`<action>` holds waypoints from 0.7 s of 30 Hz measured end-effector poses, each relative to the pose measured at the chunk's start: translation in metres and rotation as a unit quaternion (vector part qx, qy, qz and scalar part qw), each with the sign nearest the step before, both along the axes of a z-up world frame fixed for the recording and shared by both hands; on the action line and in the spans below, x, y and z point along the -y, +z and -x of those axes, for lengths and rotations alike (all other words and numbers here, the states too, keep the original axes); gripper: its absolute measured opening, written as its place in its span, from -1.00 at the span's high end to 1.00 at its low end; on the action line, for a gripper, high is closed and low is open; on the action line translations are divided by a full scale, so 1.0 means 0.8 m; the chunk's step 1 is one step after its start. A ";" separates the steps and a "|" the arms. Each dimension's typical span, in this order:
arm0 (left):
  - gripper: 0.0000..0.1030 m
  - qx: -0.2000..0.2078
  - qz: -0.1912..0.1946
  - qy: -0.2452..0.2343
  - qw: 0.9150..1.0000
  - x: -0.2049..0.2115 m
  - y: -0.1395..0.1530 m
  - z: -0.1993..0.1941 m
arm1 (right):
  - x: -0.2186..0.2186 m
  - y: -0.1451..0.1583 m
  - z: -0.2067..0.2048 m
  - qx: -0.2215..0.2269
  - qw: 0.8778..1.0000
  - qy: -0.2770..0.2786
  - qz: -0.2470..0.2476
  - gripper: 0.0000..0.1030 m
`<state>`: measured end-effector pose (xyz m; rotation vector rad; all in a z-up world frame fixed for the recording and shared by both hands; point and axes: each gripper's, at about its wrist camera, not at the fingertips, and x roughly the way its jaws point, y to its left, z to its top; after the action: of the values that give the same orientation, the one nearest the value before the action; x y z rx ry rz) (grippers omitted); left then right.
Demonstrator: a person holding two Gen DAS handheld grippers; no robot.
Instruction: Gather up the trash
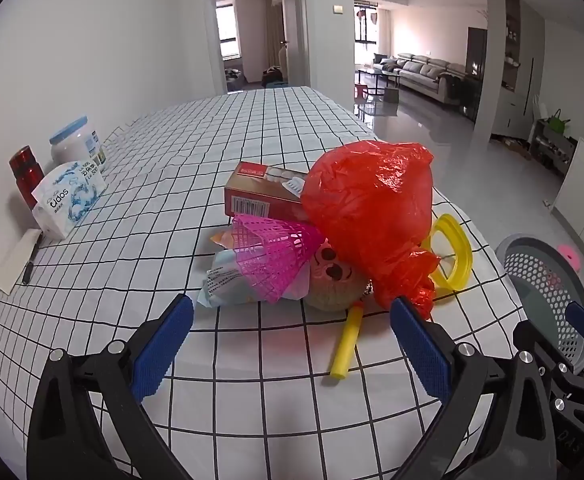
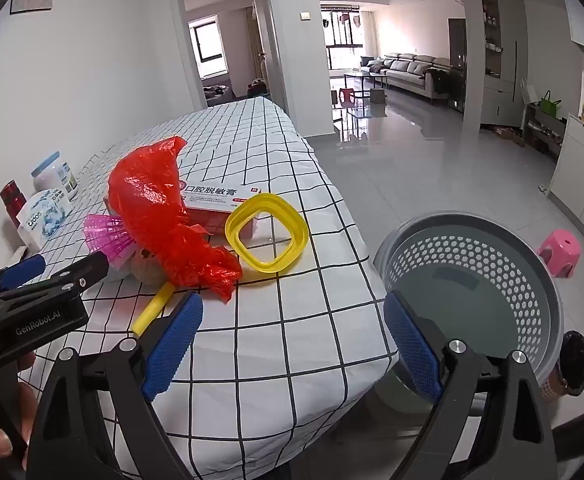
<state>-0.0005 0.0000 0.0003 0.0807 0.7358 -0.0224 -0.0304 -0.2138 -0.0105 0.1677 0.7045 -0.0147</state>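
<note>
nothing binned yet: grey basket (image 2: 471,280) sat empty beside the table (image 2: 272,360), red bag (image 1: 367,216) pile on it, left gripper (image 1: 292,340) and right gripper (image 2: 292,344) jaws apart, holding nothing.

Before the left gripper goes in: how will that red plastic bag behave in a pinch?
The red plastic bag looks thin and crinkled, so it is probably floppy and light. It drapes over the toothpaste box and leans on the yellow ring, so lifting it may drag them.

The left hand-held gripper (image 2: 66,262) reads "GenRobot.AI" on its black body. The red box (image 2: 228,202) reads "口腔脱敏膏". The tissue pack (image 1: 70,198) reads "Cidos".
</note>
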 end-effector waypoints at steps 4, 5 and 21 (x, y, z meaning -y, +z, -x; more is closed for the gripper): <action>-0.88 0.000 0.005 0.004 1.000 -0.004 0.001 0.000 | 0.000 0.000 0.000 0.000 1.000 0.001 -0.001 -0.70; -0.88 0.000 0.007 0.005 1.000 -0.005 0.001 0.000 | 0.000 0.000 0.000 0.000 1.000 0.001 -0.001 -0.71; -0.88 -0.003 0.000 -0.001 1.000 -0.001 -0.001 0.007 | -0.001 0.002 0.001 0.004 1.000 0.000 0.002 -0.71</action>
<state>-0.0063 0.0005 -0.0005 0.0807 0.7411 -0.0255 -0.0315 -0.2130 -0.0090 0.1641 0.6972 -0.0157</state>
